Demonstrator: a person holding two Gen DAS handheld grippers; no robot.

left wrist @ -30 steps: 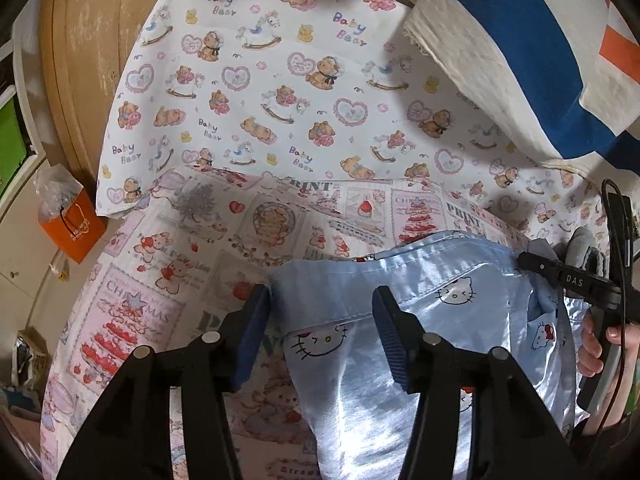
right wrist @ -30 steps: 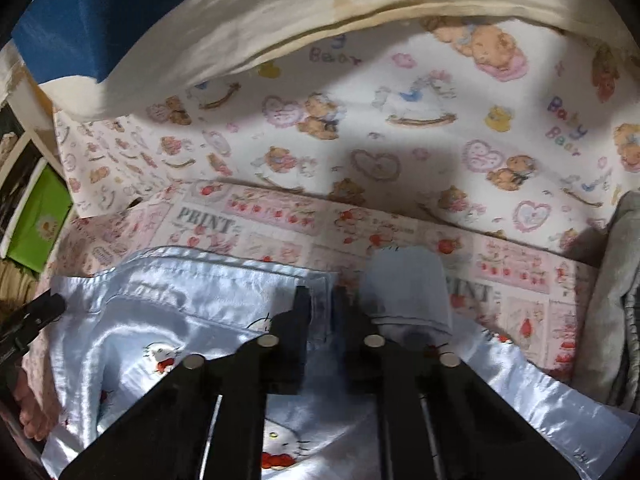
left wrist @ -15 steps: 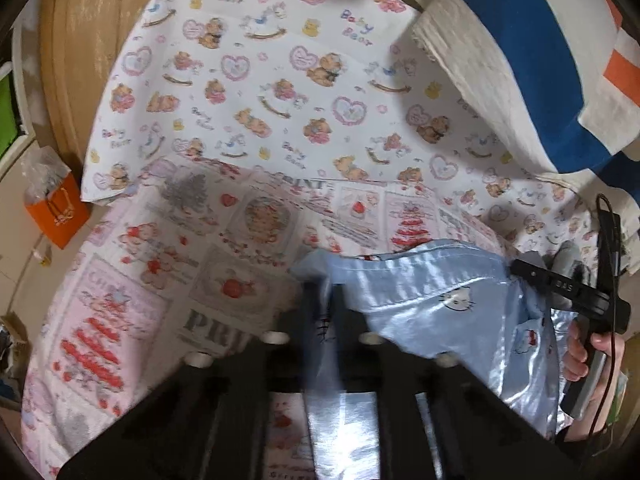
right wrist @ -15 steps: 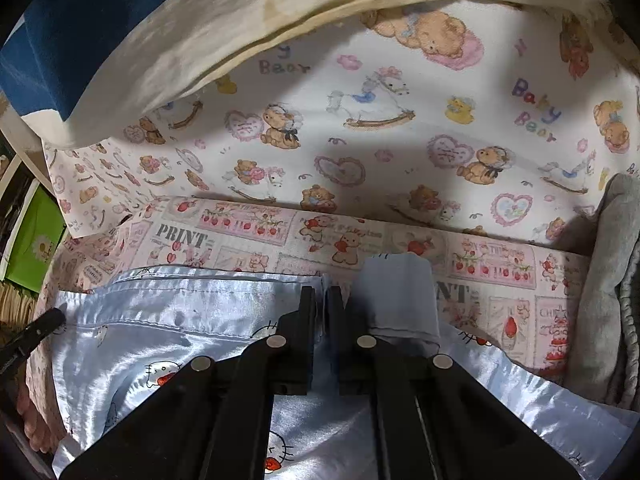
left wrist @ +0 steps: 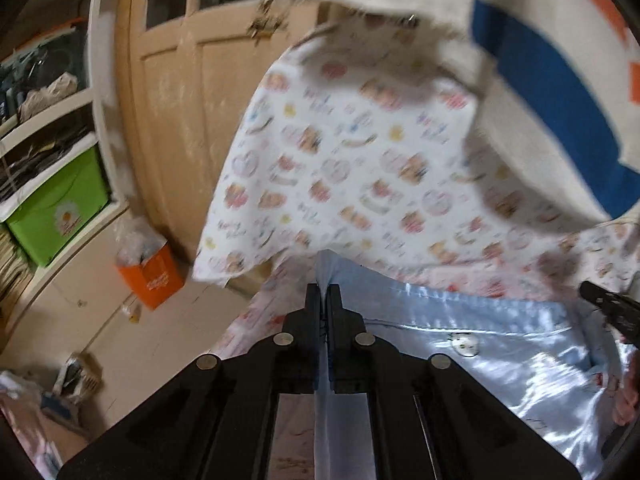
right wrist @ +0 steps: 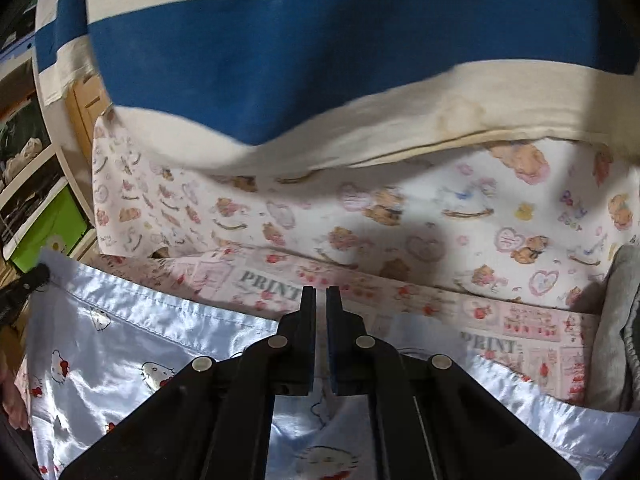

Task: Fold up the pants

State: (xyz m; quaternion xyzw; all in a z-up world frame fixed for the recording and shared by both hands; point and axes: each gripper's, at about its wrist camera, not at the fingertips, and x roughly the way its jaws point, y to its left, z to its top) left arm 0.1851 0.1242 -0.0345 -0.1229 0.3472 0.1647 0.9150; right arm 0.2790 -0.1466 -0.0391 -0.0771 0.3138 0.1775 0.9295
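Note:
Light blue satin pants (left wrist: 480,344) with cat prints lie on a pink printed sheet (right wrist: 520,320). My left gripper (left wrist: 323,296) is shut on the left corner of their top edge, and a fold of blue cloth pokes out past its tips. In the right wrist view the pants (right wrist: 120,340) spread to the left. My right gripper (right wrist: 320,296) is shut on the same edge further right, with cloth showing between the jaws lower down. Each view catches the other gripper at its side: the right gripper (left wrist: 608,308) and the left gripper (right wrist: 24,288).
A bear-print sheet (left wrist: 340,160) and a big blue, cream and orange striped cushion (right wrist: 280,60) lie beyond the pants. A grey garment (right wrist: 616,320) sits at the right. Off the bed's left side are a wooden door (left wrist: 180,100), an orange bag (left wrist: 150,276) and a green box (left wrist: 56,208).
The left jaws have shut on the pants' corner. Both grippers have tipped upward and risen a little, drawing the pants' top edge up with them; the right gripper stayed shut.

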